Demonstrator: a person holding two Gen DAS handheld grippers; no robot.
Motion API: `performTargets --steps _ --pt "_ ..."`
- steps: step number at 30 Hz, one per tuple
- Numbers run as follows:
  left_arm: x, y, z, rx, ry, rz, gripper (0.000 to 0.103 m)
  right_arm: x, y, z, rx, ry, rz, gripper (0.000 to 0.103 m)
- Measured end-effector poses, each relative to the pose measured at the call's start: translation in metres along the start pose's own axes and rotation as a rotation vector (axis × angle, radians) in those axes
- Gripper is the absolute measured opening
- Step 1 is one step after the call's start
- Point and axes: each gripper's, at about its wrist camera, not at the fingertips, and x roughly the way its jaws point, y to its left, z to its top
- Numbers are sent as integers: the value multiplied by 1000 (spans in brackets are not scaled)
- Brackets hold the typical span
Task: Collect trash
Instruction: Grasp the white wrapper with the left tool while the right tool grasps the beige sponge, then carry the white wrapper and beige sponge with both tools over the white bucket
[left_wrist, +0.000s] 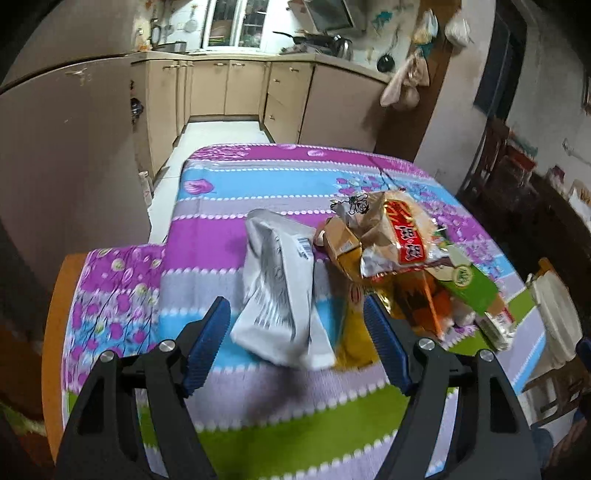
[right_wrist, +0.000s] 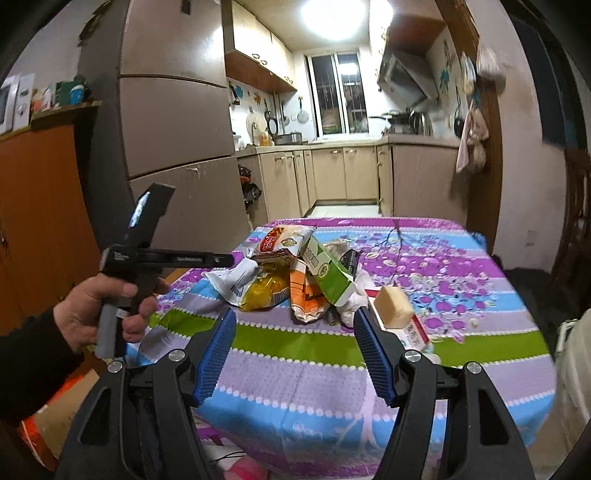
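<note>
A heap of trash lies on a table with a striped floral cloth (left_wrist: 207, 243). In the left wrist view my open left gripper (left_wrist: 297, 325) hovers just over a crumpled white bag (left_wrist: 280, 288), with nothing between the pads. Beside it lie a brown carton (left_wrist: 341, 240), a red-labelled wrapper (left_wrist: 402, 236), a yellow bag (left_wrist: 351, 332) and a green carton (left_wrist: 469, 284). In the right wrist view my right gripper (right_wrist: 295, 326) is open and empty, short of the pile: the green carton (right_wrist: 328, 273), an orange packet (right_wrist: 306, 295), the yellow bag (right_wrist: 266, 291) and a tan block (right_wrist: 393, 306).
The left hand and its gripper body (right_wrist: 147, 254) show at the left of the right wrist view. A fridge (right_wrist: 177, 122) and a wooden cabinet (right_wrist: 40, 206) stand to the left, kitchen cabinets (right_wrist: 343, 173) behind the table. A white chair (left_wrist: 554, 317) stands at the table's right.
</note>
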Motion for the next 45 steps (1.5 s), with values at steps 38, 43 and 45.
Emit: performTargets --steps 38,43,45 --pt "31 11 2 -26 20 52 29 108 -96 28 -107 232 -120 46" --pt "32 7 0 -33 21 44 29 124 -98 16 -127 278 -138 39" --pt "33 7 -1 -32 23 48 29 129 -100 13 -113 286 -143 33"
